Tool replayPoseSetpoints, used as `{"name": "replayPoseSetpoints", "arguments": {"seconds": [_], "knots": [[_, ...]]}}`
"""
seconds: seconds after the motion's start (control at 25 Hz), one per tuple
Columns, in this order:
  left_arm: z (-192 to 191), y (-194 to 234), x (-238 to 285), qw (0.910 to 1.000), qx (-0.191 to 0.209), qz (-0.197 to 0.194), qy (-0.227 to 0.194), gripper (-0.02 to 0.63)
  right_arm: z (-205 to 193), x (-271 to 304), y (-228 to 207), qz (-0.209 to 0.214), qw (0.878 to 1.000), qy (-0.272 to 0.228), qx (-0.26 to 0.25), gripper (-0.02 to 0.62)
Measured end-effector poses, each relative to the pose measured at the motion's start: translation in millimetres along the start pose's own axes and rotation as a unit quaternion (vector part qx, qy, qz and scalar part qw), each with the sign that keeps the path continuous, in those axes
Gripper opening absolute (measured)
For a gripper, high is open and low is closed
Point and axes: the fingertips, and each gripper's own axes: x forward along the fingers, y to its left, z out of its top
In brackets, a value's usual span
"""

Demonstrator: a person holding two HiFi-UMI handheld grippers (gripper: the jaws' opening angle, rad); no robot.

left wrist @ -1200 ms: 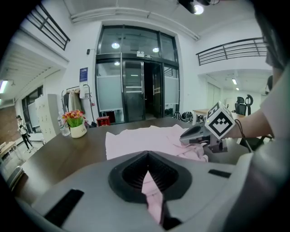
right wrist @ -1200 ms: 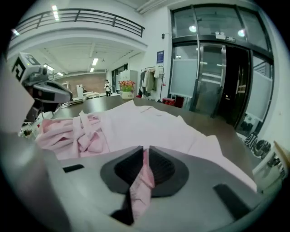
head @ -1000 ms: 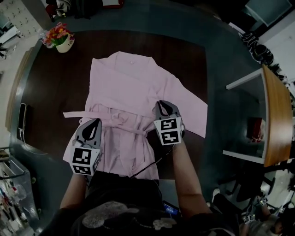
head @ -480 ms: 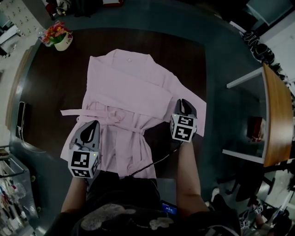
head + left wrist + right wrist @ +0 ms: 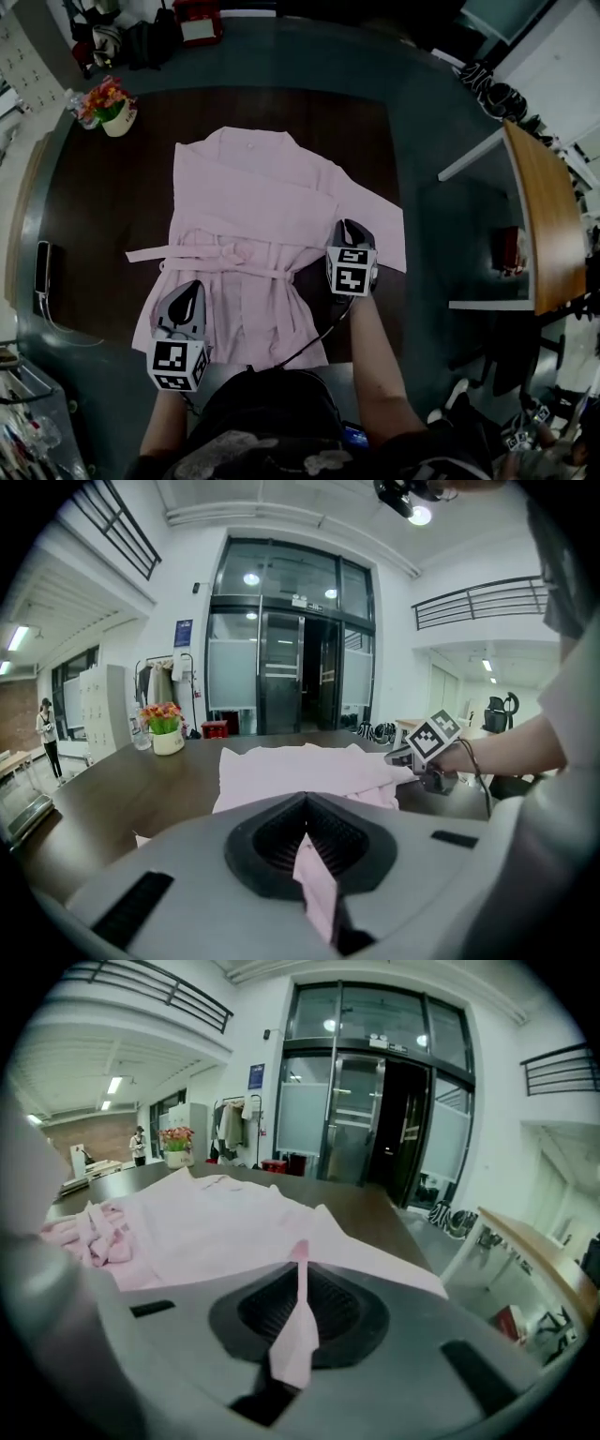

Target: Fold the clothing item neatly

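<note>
The pink belted robe (image 5: 253, 206) lies spread open on the dark table (image 5: 103, 197), just right of the flower pot (image 5: 111, 108). No fold shows yet, so nearly all the folding seems left. The left gripper (image 5: 190, 289), well nearer the person than the pot, is clamped on the robe's hem edge, and the right gripper (image 5: 345, 227), across the robe from the pot, pinches its side fabric.

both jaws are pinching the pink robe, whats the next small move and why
Probably carry the right gripper leftward, folding the sleeve over the robe's body while the left gripper holds the hem in place. Both jaws are shut on pink cloth, the robe lies flat on the table, and that sleeve sticks out past the body.
</note>
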Motion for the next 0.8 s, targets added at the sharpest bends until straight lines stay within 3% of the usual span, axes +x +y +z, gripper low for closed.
{"name": "replayPoseSetpoints", "arguments": {"seconds": [0.2, 0.4, 0.64, 0.8], "knots": [[-11, 8, -13, 0.9996, -0.004, -0.021, -0.019, 0.009, -3, -60, -9, -0.037, 0.999, -0.02, 0.012, 0.02], [-25, -14, -17, 0.9974, -0.006, -0.07, -0.017, 0.009, -39, -134, -34, -0.084, 0.991, -0.04, 0.092, 0.02], [-11, -88, -8, 0.9904, 0.03, -0.132, -0.025, 0.011, -109, -202, -109, -0.151, 0.98, -0.018, 0.132, 0.02], [-4, -152, 6, 0.9859, 0.047, -0.16, -0.019, 0.009, -148, -218, -156, -0.166, 0.972, -0.014, 0.167, 0.02]]}}
